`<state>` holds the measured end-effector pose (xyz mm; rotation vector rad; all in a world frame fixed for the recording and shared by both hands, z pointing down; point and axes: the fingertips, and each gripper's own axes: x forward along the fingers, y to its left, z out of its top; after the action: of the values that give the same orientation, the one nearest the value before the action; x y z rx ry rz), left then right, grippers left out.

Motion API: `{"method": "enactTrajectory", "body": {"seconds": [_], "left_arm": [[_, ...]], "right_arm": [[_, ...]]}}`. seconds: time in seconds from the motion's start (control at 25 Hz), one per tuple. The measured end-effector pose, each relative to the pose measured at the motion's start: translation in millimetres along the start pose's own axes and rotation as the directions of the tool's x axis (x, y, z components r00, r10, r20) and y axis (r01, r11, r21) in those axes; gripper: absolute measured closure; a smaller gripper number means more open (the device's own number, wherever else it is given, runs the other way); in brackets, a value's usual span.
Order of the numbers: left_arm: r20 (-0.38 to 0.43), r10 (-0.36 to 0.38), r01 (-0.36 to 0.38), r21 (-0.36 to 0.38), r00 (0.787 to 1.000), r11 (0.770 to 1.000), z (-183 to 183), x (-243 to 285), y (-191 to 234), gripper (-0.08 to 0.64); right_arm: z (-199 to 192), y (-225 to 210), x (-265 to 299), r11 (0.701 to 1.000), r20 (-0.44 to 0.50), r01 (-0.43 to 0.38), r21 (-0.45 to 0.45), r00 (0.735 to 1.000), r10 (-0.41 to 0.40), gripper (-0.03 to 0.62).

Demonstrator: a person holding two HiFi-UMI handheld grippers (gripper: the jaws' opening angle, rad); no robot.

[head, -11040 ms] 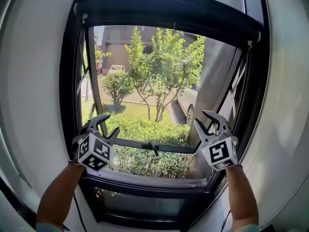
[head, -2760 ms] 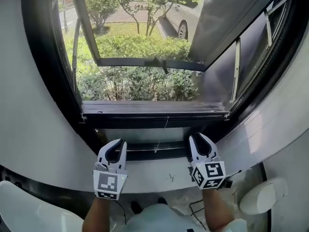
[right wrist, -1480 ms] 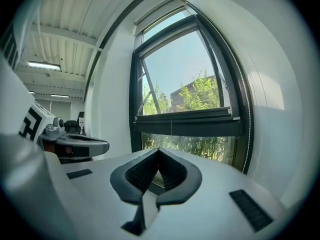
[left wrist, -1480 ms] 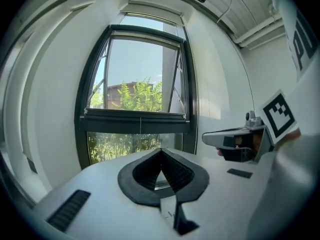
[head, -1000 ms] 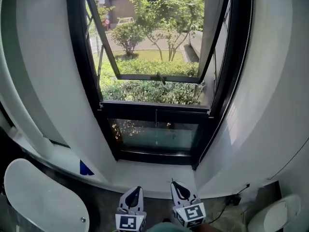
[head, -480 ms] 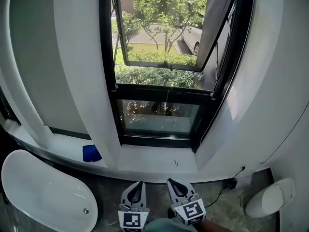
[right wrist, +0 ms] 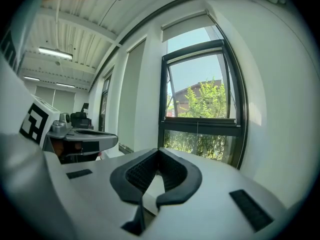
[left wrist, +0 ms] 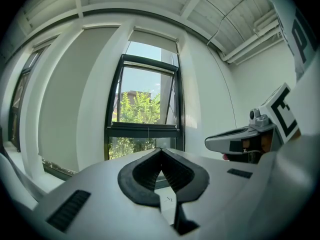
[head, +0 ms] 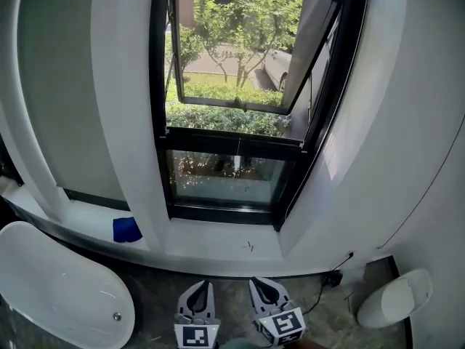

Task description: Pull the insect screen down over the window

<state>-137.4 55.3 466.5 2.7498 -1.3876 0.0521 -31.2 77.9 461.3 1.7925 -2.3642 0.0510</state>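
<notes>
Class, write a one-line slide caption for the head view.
Left gripper and right gripper, both shut and empty, held low, well back from the window; bathtub at left.

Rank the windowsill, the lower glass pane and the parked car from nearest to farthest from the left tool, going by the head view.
1. windowsill: low, just ahead of the left tool.
2. lower glass pane: above the sill, set back in the recess.
3. parked car: outdoors, upper right, far beyond the glass.

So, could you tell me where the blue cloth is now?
Head view, lower left: the blue cloth sits on the ledge, left of the window, beside the bathtub.
</notes>
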Motion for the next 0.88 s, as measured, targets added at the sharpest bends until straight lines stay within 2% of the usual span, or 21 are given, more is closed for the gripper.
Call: {"method": "enactTrajectory", "body": {"seconds": [0.2,0.36,0.6,0.88], "left_arm": [[-0.005,0.022,-0.022,0.014,1.0,1.0,-9,-17,-37,0.546],[0.007,0.048,-0.048,0.021,0.999,0.999,-11,-30,-86,0.546],[0.01,0.112,-0.112,-0.004,0.994,0.994,-25,-68,-158,0.546],[-0.04,0.156,-0.158,-0.036,0.987,0.987,-49,-90,-199,0.546]], "right_arm": [[-14,-19,-44,1.0,0.022,0.02,0.011,1.0,-0.02,0.586],[-24,-42,-90,0.999,0.04,0.019,0.032,0.999,-0.021,0.586],[-54,-66,-163,1.0,0.055,0.02,0.016,0.998,-0.021,0.586],[-85,-76,-204,0.999,0.025,0.013,0.042,1.0,-0.014,0.586]]}}
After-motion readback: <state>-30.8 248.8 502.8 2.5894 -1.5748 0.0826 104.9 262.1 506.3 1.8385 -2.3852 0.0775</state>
